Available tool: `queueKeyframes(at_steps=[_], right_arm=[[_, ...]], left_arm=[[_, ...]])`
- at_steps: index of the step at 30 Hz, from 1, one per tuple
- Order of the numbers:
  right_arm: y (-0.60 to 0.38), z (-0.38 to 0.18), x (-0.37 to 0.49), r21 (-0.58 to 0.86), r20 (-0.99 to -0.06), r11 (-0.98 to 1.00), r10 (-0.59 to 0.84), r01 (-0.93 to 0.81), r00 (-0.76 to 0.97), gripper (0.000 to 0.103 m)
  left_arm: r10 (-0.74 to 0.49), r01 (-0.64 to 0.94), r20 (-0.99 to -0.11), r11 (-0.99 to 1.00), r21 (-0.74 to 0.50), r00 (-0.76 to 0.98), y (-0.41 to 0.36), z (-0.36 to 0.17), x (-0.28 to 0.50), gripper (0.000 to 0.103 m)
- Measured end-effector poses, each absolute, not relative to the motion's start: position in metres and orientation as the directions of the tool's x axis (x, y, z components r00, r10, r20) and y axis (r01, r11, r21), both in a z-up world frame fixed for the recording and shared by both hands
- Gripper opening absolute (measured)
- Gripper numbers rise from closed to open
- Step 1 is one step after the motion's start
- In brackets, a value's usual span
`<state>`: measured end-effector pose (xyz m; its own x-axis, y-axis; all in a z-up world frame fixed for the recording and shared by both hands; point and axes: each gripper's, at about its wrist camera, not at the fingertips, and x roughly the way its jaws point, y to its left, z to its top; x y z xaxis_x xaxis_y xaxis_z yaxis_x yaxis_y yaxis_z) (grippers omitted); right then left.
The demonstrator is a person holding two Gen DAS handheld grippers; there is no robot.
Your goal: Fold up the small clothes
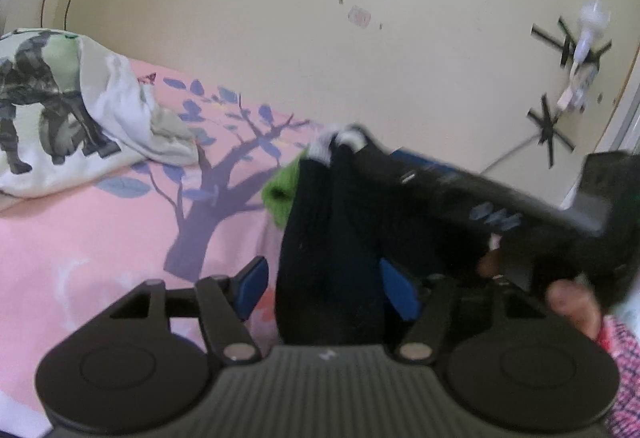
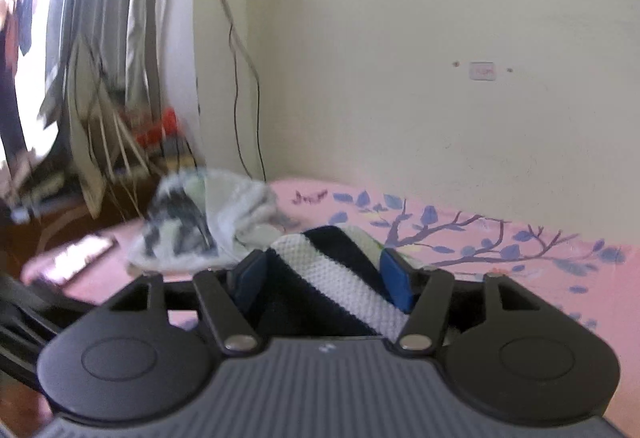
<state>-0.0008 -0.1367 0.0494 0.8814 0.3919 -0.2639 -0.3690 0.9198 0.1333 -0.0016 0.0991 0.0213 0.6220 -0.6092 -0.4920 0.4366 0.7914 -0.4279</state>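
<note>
Left gripper (image 1: 326, 288) jaws apart, pointing somewhat downward; right gripper (image 2: 322, 284) likewise parted and nearer level, its blurred body crossing the left-wrist view at right, a hand (image 1: 572, 304) wrapped on its underside.

The right gripper (image 1: 500, 198) is smeared by motion blur in the left wrist view, and its fingers cannot be made out there. The camouflage-print cloth (image 2: 208, 222) near the bed's far corner is blurred, and the dark sock (image 1: 332, 258) is cut off below by the gripper body.
</note>
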Motion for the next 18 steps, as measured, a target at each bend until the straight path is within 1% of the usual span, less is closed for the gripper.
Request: queueKeyframes(at_steps=[1,3,5,7,10,13,18], right_arm=[[-0.143,0.048,-0.006,0.163,-0.247,0.914,0.402,-0.371,0.882,0.055],[-0.151,0.044,-0.019,0.193,-0.222,0.909,0.406,-0.369,0.886,0.055],[-0.154,0.037,-0.035,0.183,-0.200,0.911,0.402,-0.369,0.893,0.055],[-0.155,0.033,-0.044,0.174,-0.209,0.911,0.406,-0.374,0.890,0.056],[-0.155,0.033,-0.044,0.187,-0.212,0.906,0.414,-0.379,0.885,0.058],[-0.156,0.033,-0.043,0.195,-0.210,0.901,0.425,-0.388,0.881,0.060],[-0.159,0.033,-0.042,0.216,-0.202,0.892,0.438,-0.397,0.876,0.062]], left_arm=[[-0.611,0.440,-0.498,0.790,-0.426,0.615,0.098,0.021,-0.001,0.063],[-0.607,0.438,-0.507,0.794,-0.422,0.611,0.097,0.020,0.001,0.074],[-0.607,0.431,-0.525,0.794,-0.429,0.596,0.095,0.017,0.004,0.076],[-0.616,0.424,-0.539,0.787,-0.447,0.575,0.095,0.014,0.009,0.079],[-0.630,0.421,-0.536,0.776,-0.470,0.562,0.097,0.012,0.012,0.081],[-0.629,0.422,-0.536,0.777,-0.467,0.563,0.097,0.012,0.012,0.083],[-0.638,0.441,-0.538,0.770,-0.461,0.551,0.092,0.013,0.012,0.095]])
